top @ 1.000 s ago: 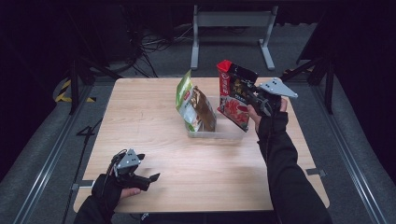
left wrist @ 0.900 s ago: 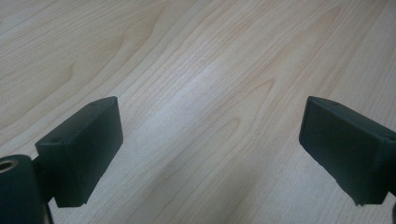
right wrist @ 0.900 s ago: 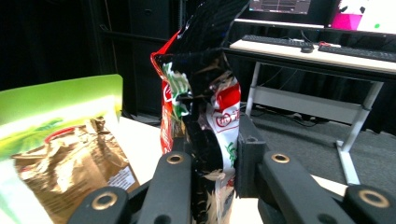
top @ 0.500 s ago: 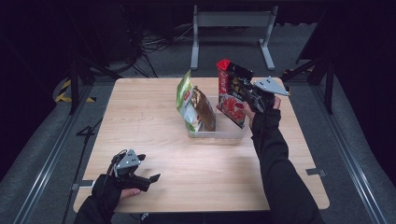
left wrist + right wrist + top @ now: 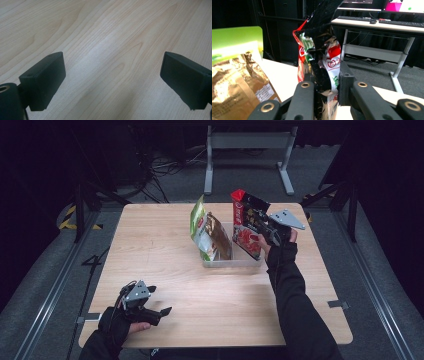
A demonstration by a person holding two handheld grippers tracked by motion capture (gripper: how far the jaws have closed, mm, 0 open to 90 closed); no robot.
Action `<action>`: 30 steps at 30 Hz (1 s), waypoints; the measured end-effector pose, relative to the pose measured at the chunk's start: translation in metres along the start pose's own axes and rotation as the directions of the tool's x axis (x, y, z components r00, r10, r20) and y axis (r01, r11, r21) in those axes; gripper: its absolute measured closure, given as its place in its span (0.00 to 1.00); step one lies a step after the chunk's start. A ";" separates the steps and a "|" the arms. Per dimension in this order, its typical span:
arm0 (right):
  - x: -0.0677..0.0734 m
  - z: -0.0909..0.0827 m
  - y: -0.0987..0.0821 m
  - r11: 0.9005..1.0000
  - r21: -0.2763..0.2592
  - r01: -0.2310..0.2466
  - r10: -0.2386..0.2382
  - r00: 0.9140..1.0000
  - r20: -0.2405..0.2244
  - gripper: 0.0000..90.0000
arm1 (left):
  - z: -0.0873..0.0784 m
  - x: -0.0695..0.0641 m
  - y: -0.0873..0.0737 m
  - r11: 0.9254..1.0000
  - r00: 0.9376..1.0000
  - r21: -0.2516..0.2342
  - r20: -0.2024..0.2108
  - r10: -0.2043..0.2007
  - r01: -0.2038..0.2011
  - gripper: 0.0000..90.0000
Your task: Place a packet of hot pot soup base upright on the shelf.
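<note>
High view: your right gripper (image 5: 264, 231) is clamped on the red-and-black bag (image 5: 246, 222) and holds it upright at the right end of the clear bin (image 5: 231, 261), which sits mid-table, right of centre. The bag's lower edge looks to be at or just inside the bin's right wall; whether it touches the floor of the bin I cannot tell. A green bag (image 5: 198, 227) and a gold bag (image 5: 219, 236) already stand leaning in the bin's left half. Your left gripper (image 5: 150, 307) rests near the front left corner of the table (image 5: 165, 275), well apart from the bin. Judged step: placing the third bag into the bin. Next move calls for seating it beside the gold bag, then releasing once it is propped so it does not tip out over the right wall.

Left gripper view: jaws stand wide apart over bare wood, nothing between them.

Right gripper view: both jaws press on the crumpled middle of the red-and-black bag (image 5: 322, 62); the gold bag (image 5: 239, 80) and green bag (image 5: 234, 40) sit at left. Labels: a red oval logo with white lettering on the held bag, not legible; fine print on a white panel of the gold bag, too small to read.
</note>
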State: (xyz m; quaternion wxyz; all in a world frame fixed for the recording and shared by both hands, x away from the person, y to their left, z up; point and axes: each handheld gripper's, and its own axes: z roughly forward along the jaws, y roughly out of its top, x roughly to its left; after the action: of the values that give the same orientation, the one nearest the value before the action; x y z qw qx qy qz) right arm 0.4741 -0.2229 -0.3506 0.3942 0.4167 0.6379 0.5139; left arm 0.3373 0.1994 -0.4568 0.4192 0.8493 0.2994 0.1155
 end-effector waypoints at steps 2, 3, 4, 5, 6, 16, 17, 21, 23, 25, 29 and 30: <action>0.000 0.000 -0.004 1.000 -0.005 -0.007 0.006 1.000 -0.003 0.87 | 0.000 0.000 0.000 1.000 1.000 -0.001 0.000 -0.002 0.002 0.08; -0.001 -0.001 -0.006 1.000 -0.004 -0.010 0.010 1.000 -0.002 0.87 | 0.000 0.000 0.000 1.000 1.000 -0.001 0.001 -0.005 0.005 0.08; -0.001 -0.001 -0.007 1.000 -0.010 -0.011 0.011 1.000 -0.005 0.87 | 0.000 0.000 0.000 1.000 1.000 -0.001 0.001 -0.005 0.005 0.08; -0.001 -0.001 -0.009 1.000 -0.007 -0.014 0.014 1.000 -0.004 0.87 | 0.000 0.000 0.000 1.000 1.000 -0.001 0.001 -0.004 0.004 0.08; -0.001 -0.001 -0.010 1.000 -0.006 -0.010 0.010 1.000 -0.005 0.87 | 0.000 0.000 0.000 1.000 1.000 -0.001 0.001 -0.002 0.002 0.08; -0.005 -0.003 -0.024 1.000 0.019 -0.024 0.025 1.000 -0.010 0.86 | 0.000 0.001 0.000 1.000 1.000 0.001 0.004 -0.003 0.003 0.08; -0.005 -0.003 -0.025 1.000 0.019 -0.023 0.023 1.000 -0.012 0.86 | 0.000 0.001 0.000 1.000 1.000 0.001 0.004 -0.004 0.004 0.08; -0.010 -0.006 -0.029 0.999 0.024 -0.041 0.041 0.999 -0.005 0.85 | 0.000 0.001 0.000 1.000 1.000 0.004 0.002 -0.005 0.005 0.08; -0.015 -0.007 -0.031 0.998 0.027 -0.063 0.064 0.998 -0.009 0.85 | 0.000 0.001 0.000 1.000 1.000 0.002 0.003 -0.005 0.005 0.08; -0.019 -0.008 -0.032 0.997 0.034 -0.071 0.072 0.997 -0.013 0.85 | 0.000 0.002 0.000 1.000 1.000 0.002 0.002 -0.004 0.004 0.08; -0.024 -0.010 -0.036 0.995 0.038 -0.096 0.097 0.995 -0.019 0.84 | 0.001 0.002 0.000 1.000 1.000 0.003 0.004 -0.003 0.003 0.08; -0.025 -0.010 -0.036 0.995 0.040 -0.096 0.097 0.995 -0.018 0.84 | 0.001 0.002 0.000 1.000 1.000 0.003 0.004 -0.002 0.002 0.08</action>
State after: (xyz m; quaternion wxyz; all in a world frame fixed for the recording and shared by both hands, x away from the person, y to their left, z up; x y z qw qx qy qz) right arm 0.4689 -0.2541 -0.3830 0.3544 0.4493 0.6309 0.5240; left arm 0.3391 0.1996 -0.4572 0.4188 0.8498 0.2995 0.1128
